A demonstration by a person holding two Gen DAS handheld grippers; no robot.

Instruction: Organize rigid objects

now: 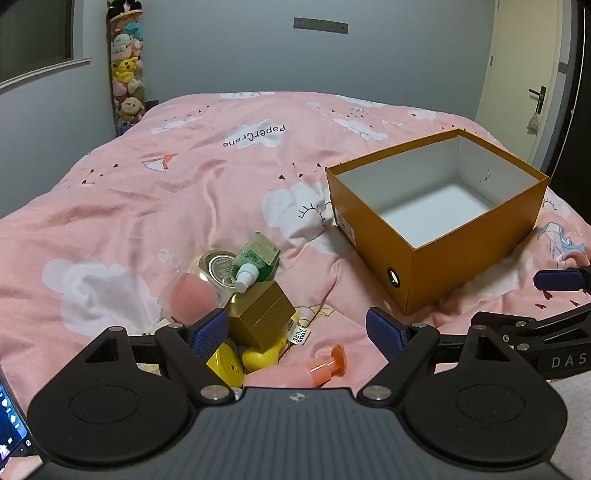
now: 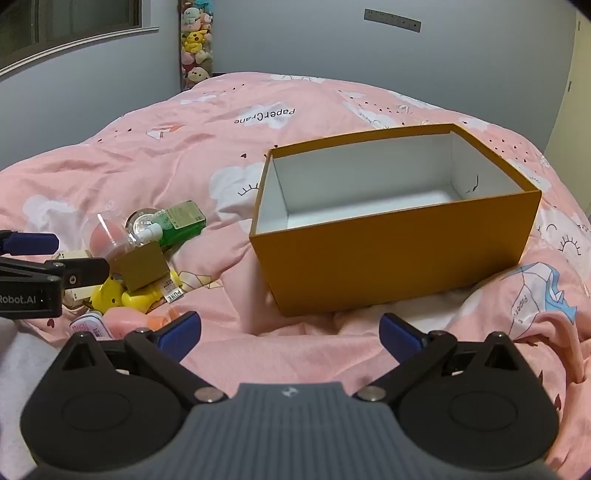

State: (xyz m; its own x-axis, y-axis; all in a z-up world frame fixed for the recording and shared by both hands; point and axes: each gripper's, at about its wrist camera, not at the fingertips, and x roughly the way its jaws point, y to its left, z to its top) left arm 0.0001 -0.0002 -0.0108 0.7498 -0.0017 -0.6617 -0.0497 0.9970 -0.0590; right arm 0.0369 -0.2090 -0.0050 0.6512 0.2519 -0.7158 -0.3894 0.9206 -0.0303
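A grey-walled room [image 1: 258,55] holds a bed covered by a pink quilt [image 1: 184,184] printed with white clouds and paper cranes. A window [image 1: 33,33] sits in the far left corner, beside a tall column of plush toys [image 1: 126,70]; a cream door [image 1: 524,85] stands at the right. Toward the bed's right side rests an open orange box [image 2: 399,240], white inside, with nothing in it. Near the bed's front edge, left of the box, lies a small heap: a gold cube [image 1: 260,314], a green bottle [image 1: 258,254], a round tin [image 1: 218,264], a pink ball in a clear case [image 1: 192,295], yellow toys [image 1: 240,358] and a pink pump bottle [image 1: 310,369]. The left gripper [image 1: 297,332] hangs over the heap, jaws wide apart, holding nothing. The right gripper [image 2: 290,330] hovers before the box, jaws equally spread and bare.
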